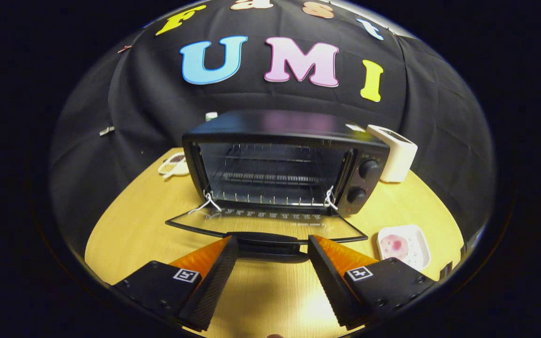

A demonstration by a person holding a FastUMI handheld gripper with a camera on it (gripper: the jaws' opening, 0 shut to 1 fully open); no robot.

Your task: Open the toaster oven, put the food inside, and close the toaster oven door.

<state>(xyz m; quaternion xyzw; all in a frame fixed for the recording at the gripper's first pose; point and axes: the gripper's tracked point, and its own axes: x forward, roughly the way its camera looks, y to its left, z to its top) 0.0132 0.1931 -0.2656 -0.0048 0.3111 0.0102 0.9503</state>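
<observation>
With the door [266,225] folded flat onto the wood surface [129,225], one toaster oven [284,162] sits mid-frame, black cloth wall behind.
Gripper [273,246] fingers spread wide, holding nothing, tips flanking the door handle [270,240]. One tray of food [404,246] lower right; one white box [395,152] right of oven; one small dish [174,166] left. Two knobs [369,168].

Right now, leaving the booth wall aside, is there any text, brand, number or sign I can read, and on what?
Nothing is legible.
Marks beside the toaster oven's knobs: too small.
Pale marks on the lowered door: blurred.
Square tags on the open gripper, door handle between its fingertips: patterns, not words.
</observation>
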